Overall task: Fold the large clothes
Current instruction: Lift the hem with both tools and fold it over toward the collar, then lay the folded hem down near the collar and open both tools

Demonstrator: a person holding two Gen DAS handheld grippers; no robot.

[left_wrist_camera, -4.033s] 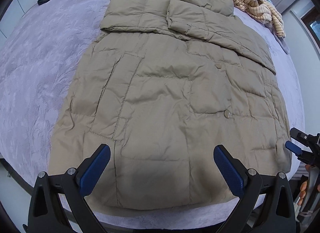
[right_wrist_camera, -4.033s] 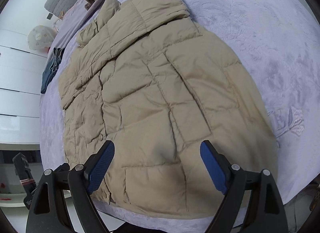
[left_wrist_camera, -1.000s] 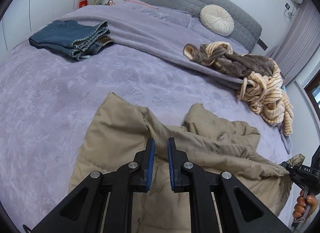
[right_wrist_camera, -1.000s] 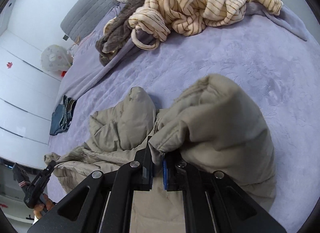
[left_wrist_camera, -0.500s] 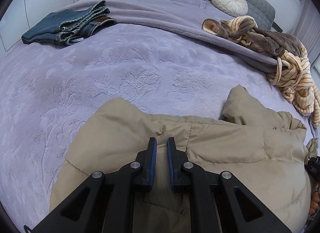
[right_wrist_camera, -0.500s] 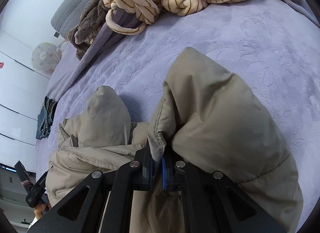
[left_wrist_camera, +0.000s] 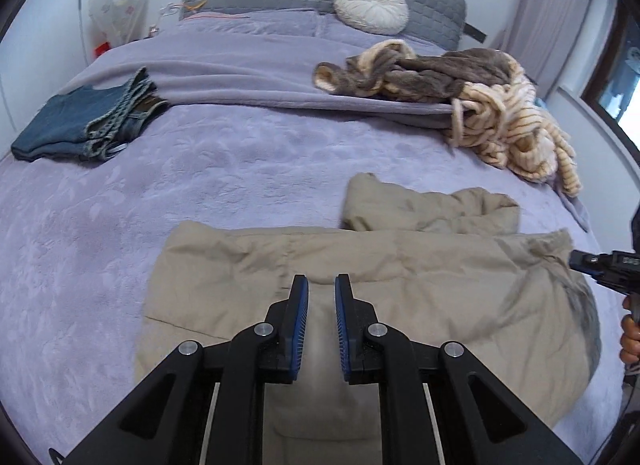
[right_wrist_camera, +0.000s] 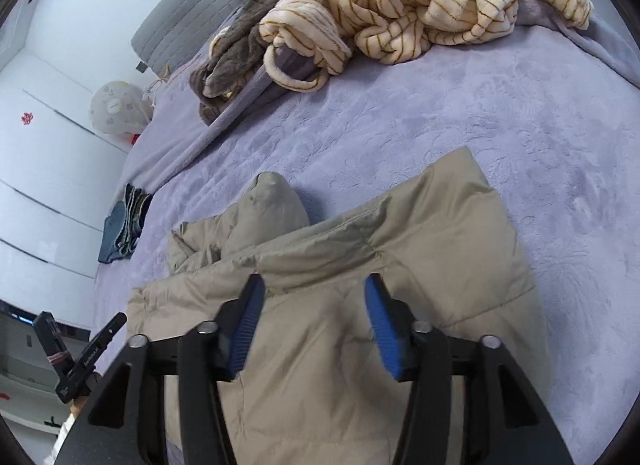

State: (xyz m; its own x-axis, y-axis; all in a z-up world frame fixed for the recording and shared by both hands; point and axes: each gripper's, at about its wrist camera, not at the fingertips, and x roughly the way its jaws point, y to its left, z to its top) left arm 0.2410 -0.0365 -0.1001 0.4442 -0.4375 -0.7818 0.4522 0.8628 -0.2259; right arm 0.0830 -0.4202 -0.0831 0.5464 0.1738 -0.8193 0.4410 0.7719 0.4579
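Note:
A tan puffer jacket (left_wrist_camera: 420,277) lies on the purple bed (left_wrist_camera: 240,169), folded over on itself, with a sleeve or collar bunched at its far edge. My left gripper (left_wrist_camera: 321,285) hovers over the near part of the fold. Its blue pads stand a narrow gap apart with tan cloth pinched between them. In the right wrist view, my right gripper (right_wrist_camera: 314,289) stands open over the jacket (right_wrist_camera: 420,245); its pads are wide apart and nothing is gripped. At the left wrist view's right edge are the right gripper's tip (left_wrist_camera: 592,261) and a hand.
Folded blue jeans (left_wrist_camera: 84,125) lie at the far left of the bed. A heap of striped cream and brown garments (left_wrist_camera: 508,125) sits at the far right. A round cushion (left_wrist_camera: 371,6) leans on the grey headboard. White cupboards stand to the left.
The flat jacket's near hem was gripped by both grippers and carried over toward the collar, folding it. In the last half second the right gripper opened and let go of the cloth.

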